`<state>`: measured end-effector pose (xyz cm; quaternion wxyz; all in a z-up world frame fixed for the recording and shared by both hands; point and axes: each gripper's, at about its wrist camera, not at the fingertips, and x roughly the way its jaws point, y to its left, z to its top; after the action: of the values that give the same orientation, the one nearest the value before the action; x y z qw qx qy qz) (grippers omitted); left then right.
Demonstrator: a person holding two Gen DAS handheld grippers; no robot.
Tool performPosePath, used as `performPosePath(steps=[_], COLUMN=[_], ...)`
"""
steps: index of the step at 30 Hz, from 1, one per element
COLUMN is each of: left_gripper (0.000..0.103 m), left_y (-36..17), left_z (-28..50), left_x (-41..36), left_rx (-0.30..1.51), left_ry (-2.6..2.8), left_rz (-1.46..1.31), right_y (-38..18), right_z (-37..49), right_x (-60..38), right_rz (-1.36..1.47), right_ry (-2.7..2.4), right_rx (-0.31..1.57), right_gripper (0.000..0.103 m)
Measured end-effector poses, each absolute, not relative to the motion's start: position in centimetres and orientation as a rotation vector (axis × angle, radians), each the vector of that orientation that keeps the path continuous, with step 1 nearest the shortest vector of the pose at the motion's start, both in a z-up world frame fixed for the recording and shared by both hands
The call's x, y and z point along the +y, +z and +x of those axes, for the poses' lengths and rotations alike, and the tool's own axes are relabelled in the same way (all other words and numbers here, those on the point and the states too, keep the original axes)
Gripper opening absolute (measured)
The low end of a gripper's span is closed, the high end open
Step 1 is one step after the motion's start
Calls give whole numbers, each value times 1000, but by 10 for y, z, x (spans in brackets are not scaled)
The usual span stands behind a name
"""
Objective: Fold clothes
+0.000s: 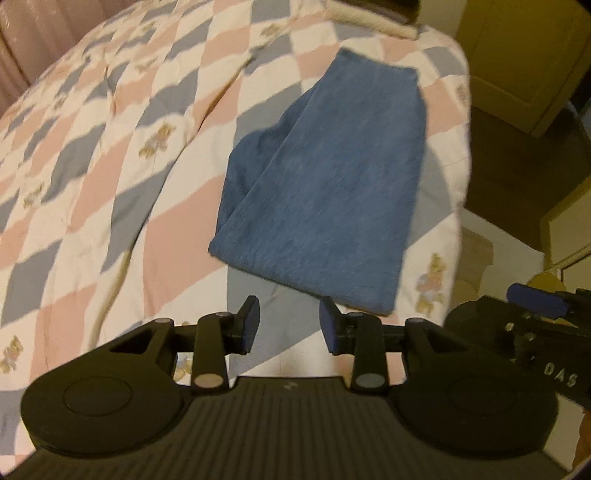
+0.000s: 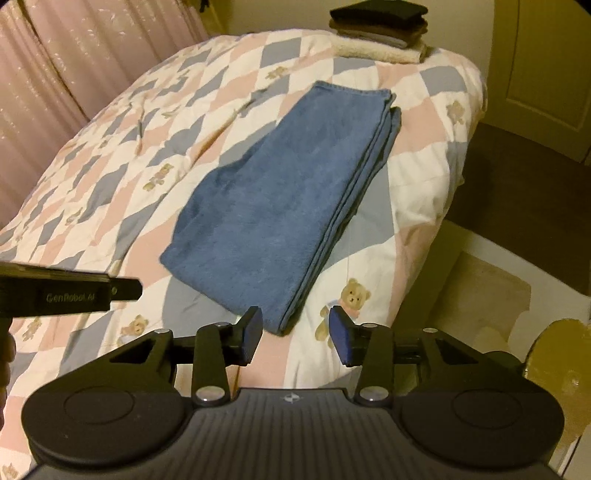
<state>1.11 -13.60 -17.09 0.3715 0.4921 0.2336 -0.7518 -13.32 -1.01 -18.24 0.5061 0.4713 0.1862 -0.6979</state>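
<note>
Fingers of both grippers stand spread apart with nothing between them: the left gripper [image 1: 289, 325] hangs above the quilt just short of the near end of the folded blue denim garment [image 1: 325, 177], and the right gripper [image 2: 295, 334] hovers at that same near end, its left finger [image 2: 251, 334] close beside the denim's near corner without clearly touching it. That garment [image 2: 280, 199] lies flat on the bed, folded into a long narrow strip whose long axis runs from the near edge away toward the far end of the bed, leaning a little to the right. Stacked fold edges along its right side show only in the right wrist view; the left wrist view, which is blurred, shows a rounded bulge on its left side instead. Under it spreads a quilted bedspread of pink, grey-blue and cream diamonds with teddy-bear prints [image 2: 424, 122]. At the far end, the right wrist view shows a pile of folded dark and cream clothes [image 2: 380, 31], of which the left view catches only a cream edge. Pink curtains [image 2: 92, 48] hang to the left. On the left gripper's body, seen from the right, "GenRobot.AI" can be read; on the right gripper's body, seen from the left, the letters "DAS" show.
</note>
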Motion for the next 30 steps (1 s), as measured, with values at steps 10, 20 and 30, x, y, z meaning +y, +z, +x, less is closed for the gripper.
performPosePath(steps=[10,20,30], left_gripper=[33,36,37], left_y=[-130,-108,-100], left_z=[10,25,42], left_x=[-108,-110,-117], left_rx=[528,479,489], left_ry=[-2014,-2025,-2014], left_rz=[1244,1212,1183], right_y=[-144,-127,-113], right_z=[-125,-114,-108], right_x=[4,-5,-22], right_rz=[1107,1040,980], right_ry=[-1718,-1732,-1725], right_rx=[491,546,582], right_gripper=[56,61,66])
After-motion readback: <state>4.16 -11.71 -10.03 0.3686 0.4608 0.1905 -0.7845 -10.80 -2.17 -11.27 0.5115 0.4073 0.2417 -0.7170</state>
